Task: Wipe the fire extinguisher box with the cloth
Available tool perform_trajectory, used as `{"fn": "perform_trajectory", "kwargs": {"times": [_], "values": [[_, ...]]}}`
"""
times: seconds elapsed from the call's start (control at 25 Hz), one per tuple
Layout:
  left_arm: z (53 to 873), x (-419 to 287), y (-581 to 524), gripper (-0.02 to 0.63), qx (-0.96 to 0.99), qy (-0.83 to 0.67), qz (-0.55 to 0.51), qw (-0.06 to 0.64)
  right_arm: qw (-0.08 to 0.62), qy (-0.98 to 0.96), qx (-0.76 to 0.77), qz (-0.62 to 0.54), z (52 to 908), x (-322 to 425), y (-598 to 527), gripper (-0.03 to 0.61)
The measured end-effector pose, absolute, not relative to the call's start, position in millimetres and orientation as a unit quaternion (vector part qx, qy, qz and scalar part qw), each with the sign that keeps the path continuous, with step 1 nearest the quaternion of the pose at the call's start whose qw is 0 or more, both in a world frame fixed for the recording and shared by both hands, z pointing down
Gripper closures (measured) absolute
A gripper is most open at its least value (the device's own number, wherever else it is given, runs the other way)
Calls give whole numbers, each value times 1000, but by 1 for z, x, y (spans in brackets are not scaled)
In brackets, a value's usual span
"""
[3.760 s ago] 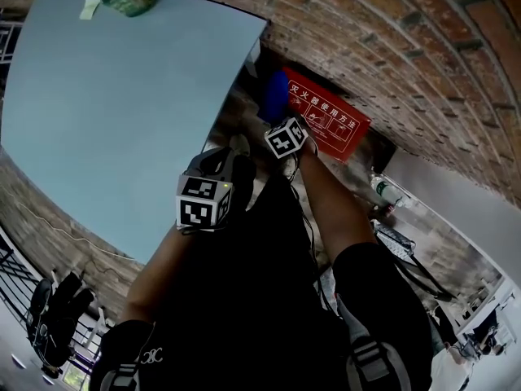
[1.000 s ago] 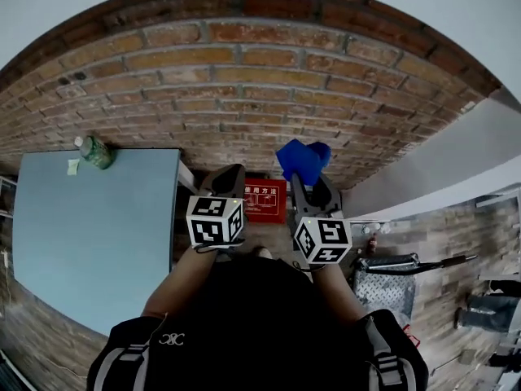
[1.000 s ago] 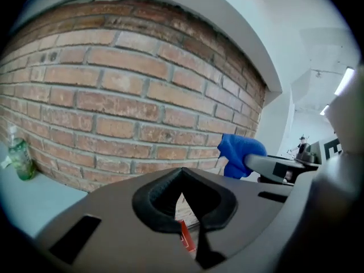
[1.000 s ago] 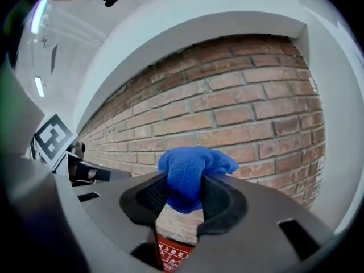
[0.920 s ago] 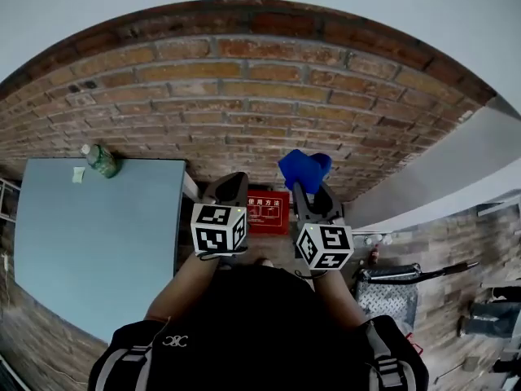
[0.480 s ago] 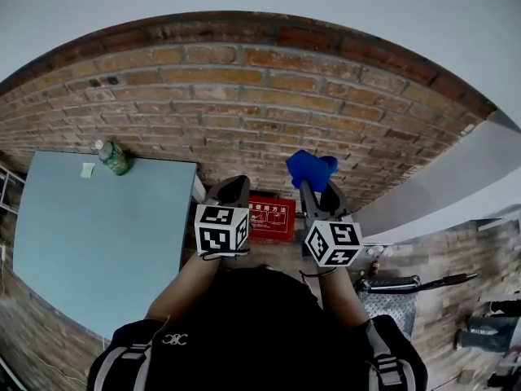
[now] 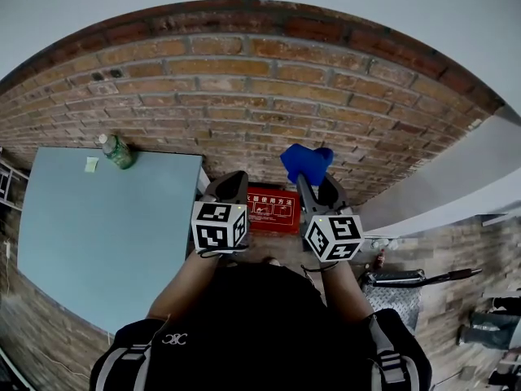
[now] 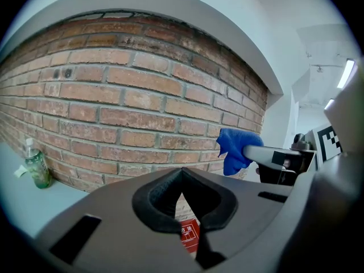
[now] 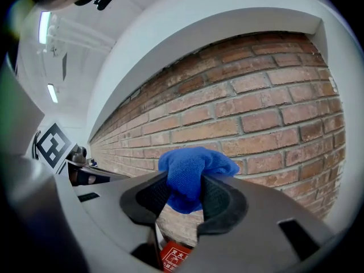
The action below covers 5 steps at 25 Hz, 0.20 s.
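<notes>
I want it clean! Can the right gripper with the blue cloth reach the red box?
Probably yes: the right gripper holds the cloth above the red box, and nothing shows between them.

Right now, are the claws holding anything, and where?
The right claw pinches the blue cloth by its bunched lower end; the left claw is shut on nothing.

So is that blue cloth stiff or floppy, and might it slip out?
Probably floppy and light: the blue cloth bunches into soft folds above the jaws. It looks fuzzy, so likely grippy rather than slippery; the right gripper, shut on it, should hold it.
</notes>
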<state>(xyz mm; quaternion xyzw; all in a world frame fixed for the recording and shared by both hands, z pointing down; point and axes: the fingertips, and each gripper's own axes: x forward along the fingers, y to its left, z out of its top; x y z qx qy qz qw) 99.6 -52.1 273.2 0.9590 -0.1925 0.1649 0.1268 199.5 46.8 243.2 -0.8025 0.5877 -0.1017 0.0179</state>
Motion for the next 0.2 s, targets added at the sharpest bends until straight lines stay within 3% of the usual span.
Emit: {"fn": "perform_trajectory", "kwargs": {"times": [0.2], "values": [[271,101,-55,608,961,-186,162,126,20,592,-799,-100,239,198,41,425]]}}
